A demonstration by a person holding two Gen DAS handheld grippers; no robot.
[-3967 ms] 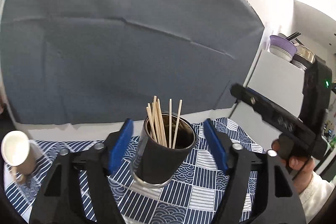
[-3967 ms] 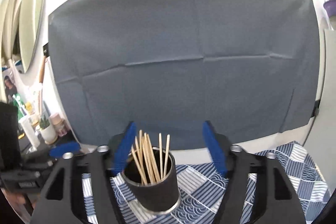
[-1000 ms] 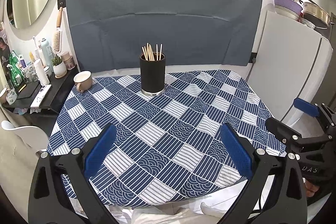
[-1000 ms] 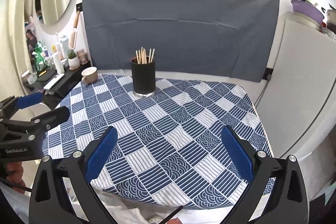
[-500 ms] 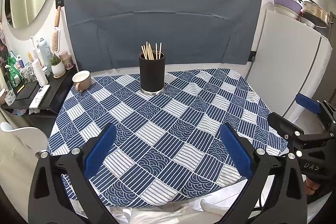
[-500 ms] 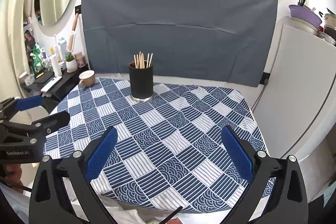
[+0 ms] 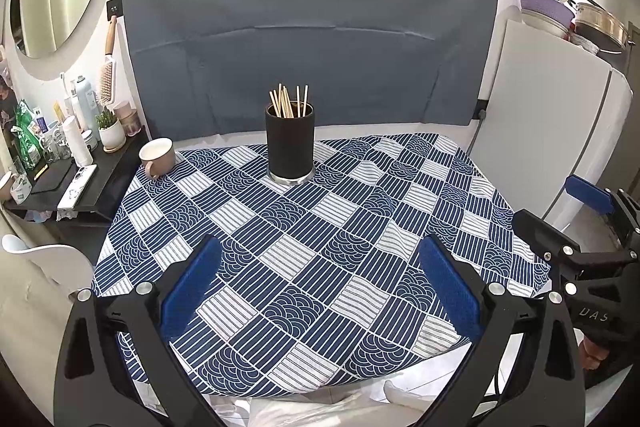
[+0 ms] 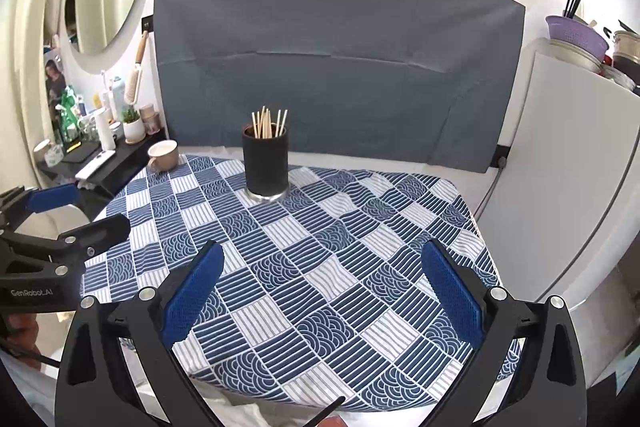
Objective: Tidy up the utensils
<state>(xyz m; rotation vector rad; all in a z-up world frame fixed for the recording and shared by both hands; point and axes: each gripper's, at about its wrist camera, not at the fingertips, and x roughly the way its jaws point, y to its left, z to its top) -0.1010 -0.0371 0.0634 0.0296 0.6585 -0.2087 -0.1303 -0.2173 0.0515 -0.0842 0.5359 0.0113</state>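
Observation:
A black cylindrical holder with several wooden chopsticks upright in it stands at the far middle of the table; it also shows in the right wrist view. My left gripper is open and empty, held back over the table's near edge. My right gripper is open and empty, also at the near edge. Each gripper appears in the other's view: the right one at the right, the left one at the left.
The table carries a blue and white patterned cloth. A beige mug sits at its far left corner. A black side shelf with bottles stands to the left, a white fridge to the right, a grey backdrop behind.
Both grippers have pulled far back from the holder, which they framed closely four seconds ago. Over the last second the views shifted only slightly.

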